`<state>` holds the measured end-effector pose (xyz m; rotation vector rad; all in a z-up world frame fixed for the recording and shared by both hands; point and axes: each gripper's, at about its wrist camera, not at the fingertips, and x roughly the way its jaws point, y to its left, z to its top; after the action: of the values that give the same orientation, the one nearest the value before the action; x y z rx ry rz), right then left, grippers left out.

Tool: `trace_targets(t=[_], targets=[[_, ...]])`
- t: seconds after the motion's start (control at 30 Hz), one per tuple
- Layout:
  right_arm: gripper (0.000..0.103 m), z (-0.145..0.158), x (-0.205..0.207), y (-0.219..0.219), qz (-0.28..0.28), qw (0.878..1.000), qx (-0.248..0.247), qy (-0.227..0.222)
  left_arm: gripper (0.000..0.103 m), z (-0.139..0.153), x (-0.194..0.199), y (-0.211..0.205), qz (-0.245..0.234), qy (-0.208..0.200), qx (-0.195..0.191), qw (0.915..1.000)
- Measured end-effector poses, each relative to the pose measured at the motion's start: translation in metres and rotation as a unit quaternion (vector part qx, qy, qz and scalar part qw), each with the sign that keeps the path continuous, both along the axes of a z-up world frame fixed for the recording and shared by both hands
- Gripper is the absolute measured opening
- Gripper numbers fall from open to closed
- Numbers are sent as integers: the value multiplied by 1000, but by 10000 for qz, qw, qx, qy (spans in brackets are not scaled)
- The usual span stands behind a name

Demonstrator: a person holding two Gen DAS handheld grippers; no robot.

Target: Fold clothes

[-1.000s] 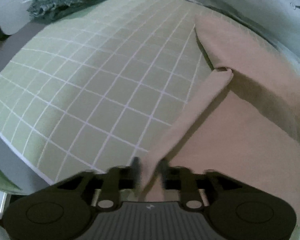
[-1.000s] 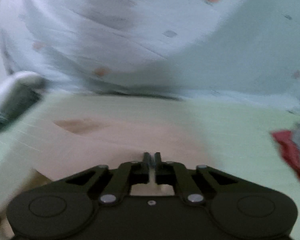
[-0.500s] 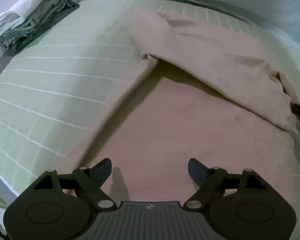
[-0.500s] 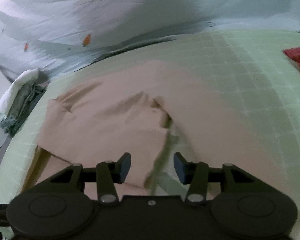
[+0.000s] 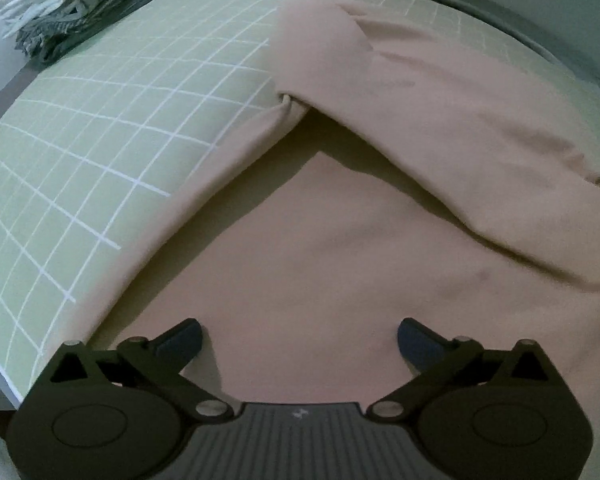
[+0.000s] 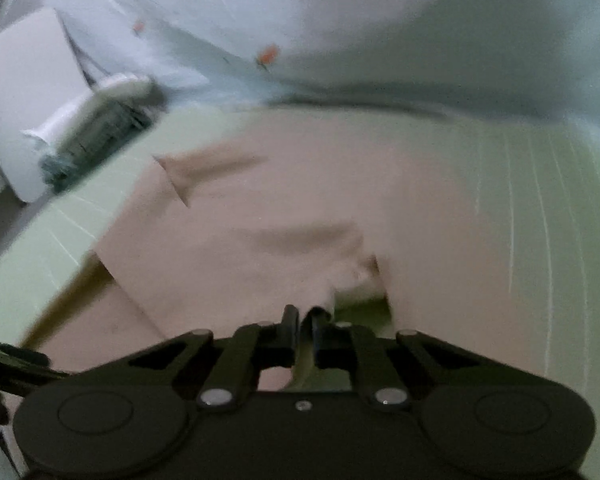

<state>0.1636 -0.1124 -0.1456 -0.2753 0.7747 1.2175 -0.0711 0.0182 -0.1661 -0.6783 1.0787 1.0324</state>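
Observation:
A pink garment lies spread on the green grid mat, with one part folded diagonally over the rest. My left gripper is open and empty, just above the near part of the garment. In the right wrist view the same garment fills the middle. My right gripper has its jaws close together at a garment edge; the view is blurred and I cannot tell whether cloth is pinched.
A folded grey and white pile sits at the mat's far left corner; it also shows in the right wrist view. A pale sheet with small orange prints lies behind the mat.
My left gripper let go of the garment edge and opened. My right gripper opened half a second ago and has closed again near the garment's edge.

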Motion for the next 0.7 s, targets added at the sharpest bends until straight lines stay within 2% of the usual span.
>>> trace_targets(t=[0.2,0.33,0.5,0.57,0.63,0.7], targets=[[4,44,43,-22,-273,9972,657,207,103,0,6,-2,254,72,-16,9997],[4,58,73,-43,-767,9923,970,27,103,1,6,-3,354,78,-38,9993],[3,44,114,-66,-1488,9860,746,-134,103,3,18,-2,325,320,-32,9990],[3,31,125,-78,-1857,9811,472,-283,103,5,23,-6,135,445,71,9989],[5,15,135,-86,-2200,9753,92,-153,103,7,25,-10,-63,451,118,9989],[16,6,135,-94,-2417,9702,-141,28,103,9,25,-13,-216,362,113,9990]])
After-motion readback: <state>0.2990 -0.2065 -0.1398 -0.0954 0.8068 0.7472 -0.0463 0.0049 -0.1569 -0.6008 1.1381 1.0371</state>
